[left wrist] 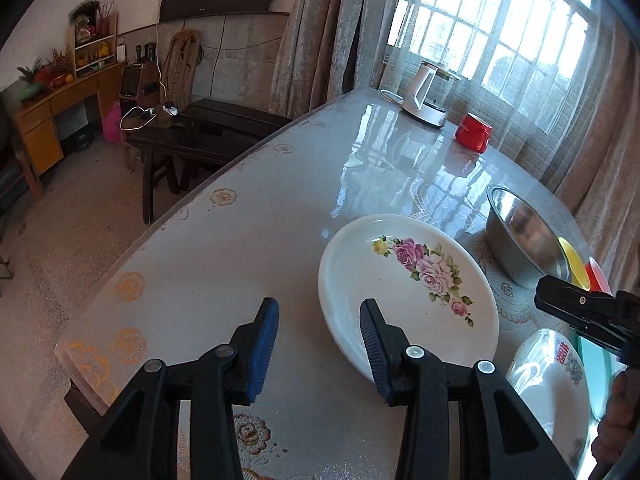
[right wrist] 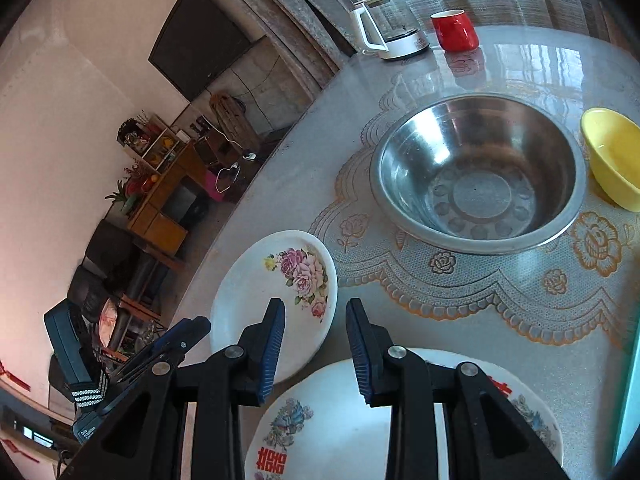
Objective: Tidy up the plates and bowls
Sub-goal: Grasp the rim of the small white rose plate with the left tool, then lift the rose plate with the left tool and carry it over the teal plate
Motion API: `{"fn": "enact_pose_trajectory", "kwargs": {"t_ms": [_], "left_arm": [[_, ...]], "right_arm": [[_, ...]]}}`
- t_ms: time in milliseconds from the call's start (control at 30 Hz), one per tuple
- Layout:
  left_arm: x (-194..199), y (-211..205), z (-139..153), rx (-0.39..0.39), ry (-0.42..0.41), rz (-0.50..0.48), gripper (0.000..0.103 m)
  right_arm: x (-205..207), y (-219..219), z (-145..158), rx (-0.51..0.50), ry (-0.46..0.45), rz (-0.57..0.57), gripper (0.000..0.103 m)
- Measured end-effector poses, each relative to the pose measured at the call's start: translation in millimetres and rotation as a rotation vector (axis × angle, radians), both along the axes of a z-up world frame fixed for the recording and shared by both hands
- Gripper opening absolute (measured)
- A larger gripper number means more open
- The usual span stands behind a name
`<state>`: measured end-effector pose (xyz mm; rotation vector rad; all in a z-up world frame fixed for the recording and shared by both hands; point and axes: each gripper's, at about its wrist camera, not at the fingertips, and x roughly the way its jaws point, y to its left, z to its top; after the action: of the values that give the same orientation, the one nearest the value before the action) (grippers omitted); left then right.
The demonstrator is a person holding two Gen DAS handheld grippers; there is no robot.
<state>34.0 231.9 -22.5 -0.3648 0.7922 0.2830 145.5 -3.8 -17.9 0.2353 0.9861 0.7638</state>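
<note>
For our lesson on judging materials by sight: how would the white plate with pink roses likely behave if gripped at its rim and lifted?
The rose plate looks like glazed ceramic, so it is probably rigid and breakable. Its glossy rim may slip between gripper pads. It seems fairly broad, so held at one edge it would likely sag toward the glossy table.

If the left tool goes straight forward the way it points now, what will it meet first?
Probably the bare tablecloth, just left of the rose plate. The left tool is open and empty; its right finger overlaps that plate's near rim, so it might graze it. Depth is unclear.
</note>
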Motion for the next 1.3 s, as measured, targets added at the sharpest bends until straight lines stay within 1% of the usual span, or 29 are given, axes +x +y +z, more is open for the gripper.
{"fn": "enact_pose_trajectory", "kwargs": {"t_ms": [167, 233, 333, 433, 467, 500, 533, 567, 633, 700, 767, 833, 933, 1000, 1133, 1300], "left_arm": [[3.6, 8.9, -9.8, -0.054, -0.01, -0.039, 0.042], [6.3, 9.9, -13.7, -0.069, -0.01, -0.055, 0.041], [10.8, 9.1, -17.5, -0.078, -0.009, -0.078, 0.038], [18.0, 5.9, -20.8, -0.091, -0.005, -0.105, 0.035], [19.9, 4.0, -22.0, -0.091, -0.007, -0.114, 0.035], [22.7, 0.1, -21.6, -0.071, -0.009, -0.119, 0.032], [24.7, -3.4, -21.5, -0.053, -0.008, -0.126, 0.029], [27.0, -5.5, -22.1, -0.052, -0.007, -0.139, 0.027], [28.6, -9.5, -22.2, -0.031, -0.007, -0.136, 0.027], [28.7, -11.5, -21.8, -0.007, -0.007, -0.145, 0.027], [28.1, -8.3, -21.8, -0.044, -0.011, -0.148, 0.027], [27.7, -5.8, -20.8, -0.071, -0.019, -0.15, 0.027], [26.0, -8.6, -15.4, -0.062, -0.036, -0.152, 0.027], [24.4, -10.4, -10.5, -0.061, -0.055, -0.159, 0.027], [22.7, -18.3, 0.8, -0.037, -0.08, -0.177, 0.027], [23.7, -37.5, 15.5, -0.015, -0.108, -0.233, 0.027]], "right_arm": [[16.2, 32.4, -9.8, -0.091, -0.004, 0.035, 0.029], [19.9, 42.2, -14.3, -0.143, -0.011, 0.035, 0.029], [24.8, 51.8, -21.4, -0.201, -0.02, 0.043, 0.026], [29.0, 57.0, -29.5, -0.233, -0.008, 0.054, 0.024], [30.2, 59.1, -32.5, -0.249, -0.003, 0.056, 0.023], [31.3, 61.1, -35.3, -0.256, 0.003, 0.057, 0.021], [31.6, 62.5, -37.1, -0.255, 0.01, 0.067, 0.018], [31.8, 63.6, -37.3, -0.256, 0.004, 0.08, 0.017], [28.9, 65.3, -36.9, -0.278, -0.021, 0.087, 0.017], [28.6, 63.3, -36.7, -0.268, -0.017, 0.082, 0.017], [29.8, 59.0, -35.2, -0.229, -0.005, 0.071, 0.017], [29.1, 54.0, -29.7, -0.202, -0.021, 0.07, 0.017], [28.0, 48.8, -21.5, -0.154, -0.023, 0.072, 0.017], [26.9, 44.7, -18.8, -0.148, -0.037, 0.069, 0.017], [21.9, 34.0, -15.0, -0.115, -0.033, 0.057, 0.017], [11.6, 8.2, -3.0, -0.07, -0.051, 0.015, 0.018]]}}
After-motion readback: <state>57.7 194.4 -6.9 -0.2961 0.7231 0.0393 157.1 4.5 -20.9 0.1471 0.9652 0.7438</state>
